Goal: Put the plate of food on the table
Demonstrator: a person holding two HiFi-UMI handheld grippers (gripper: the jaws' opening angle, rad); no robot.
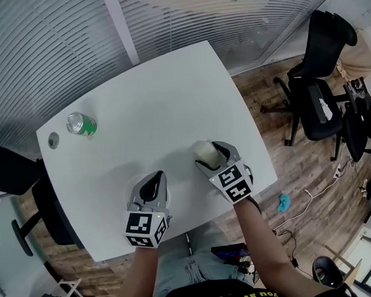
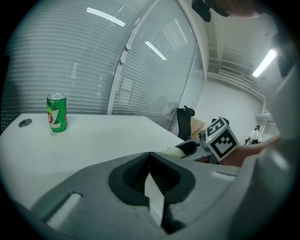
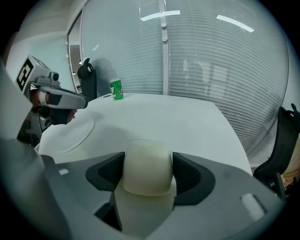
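The right gripper [image 3: 148, 158] grasps a pale rounded bun [image 3: 147, 174], one dark pad pressed to each side of it (it fills the gap from pad to pad); the left gripper [image 2: 150, 155] is clenched on nothing, its tips meeting, with only a white sliver of surface showing behind them. The plate [image 3: 69, 133] lies flat on the white table [image 3: 187, 122], left of the right jaws and a little ahead of them, apart from the bun; the left gripper's tip is just beside the plate's far rim. Well ahead of both pairs of jaws, a green can [image 3: 116, 89] stands upright near the table's far edge; beyond it hang slatted blinds [image 3: 211, 70].
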